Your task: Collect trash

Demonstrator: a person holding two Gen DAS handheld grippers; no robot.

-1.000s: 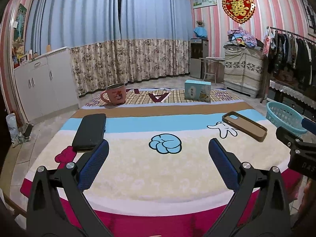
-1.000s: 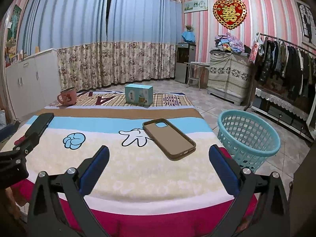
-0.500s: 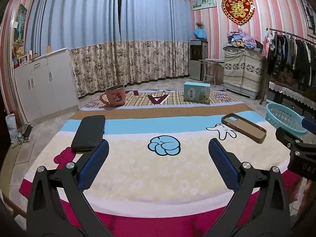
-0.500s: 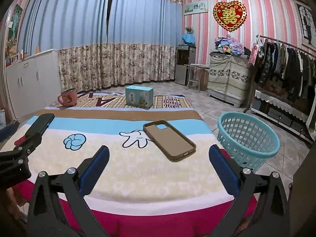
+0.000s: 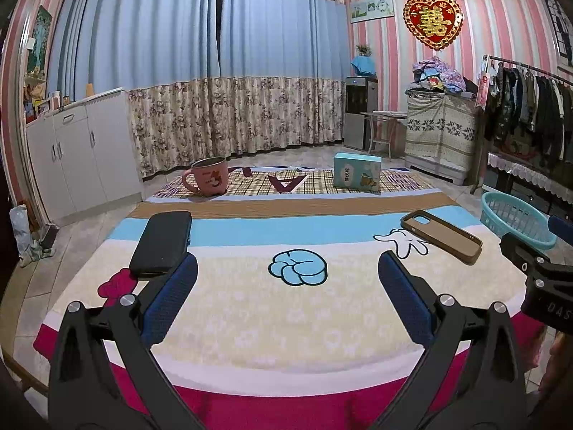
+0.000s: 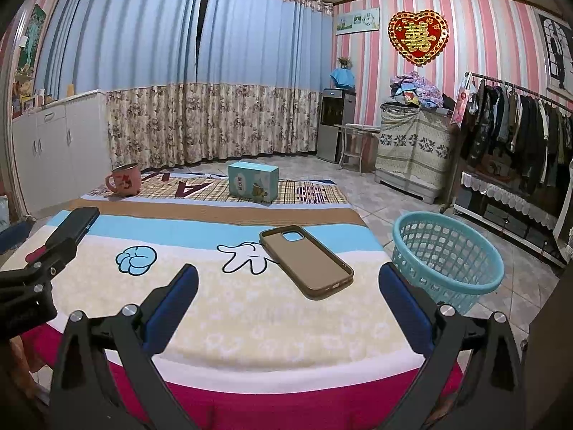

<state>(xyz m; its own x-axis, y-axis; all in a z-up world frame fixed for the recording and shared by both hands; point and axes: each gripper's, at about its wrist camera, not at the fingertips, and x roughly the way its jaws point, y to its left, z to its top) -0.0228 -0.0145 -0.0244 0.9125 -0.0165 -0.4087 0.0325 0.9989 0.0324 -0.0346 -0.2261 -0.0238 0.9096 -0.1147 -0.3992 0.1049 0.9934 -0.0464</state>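
A cartoon-print blanket (image 5: pixel 286 308) covers the surface in front of me. On it lie a black case (image 5: pixel 161 242) at the left, a brown phone case (image 5: pixel 442 234) (image 6: pixel 306 263) at the right, a pink mug (image 5: pixel 207 175) (image 6: pixel 125 179) and a light blue box (image 5: pixel 356 172) (image 6: pixel 253 181) at the far end. A teal basket (image 6: pixel 447 261) (image 5: pixel 515 220) stands on the floor to the right. My left gripper (image 5: pixel 286 279) and right gripper (image 6: pixel 286 283) are both open and empty, near the front edge.
White cabinets (image 5: pixel 82 150) line the left wall. Curtains (image 5: pixel 232 89) hang at the back. A clothes rack (image 6: pixel 519 132) and a covered cabinet (image 6: pixel 412 150) stand at the right. The floor is tiled around the blanket.
Both grippers have drawn back and risen slightly, so the objects sit a little farther away. Both stay open.
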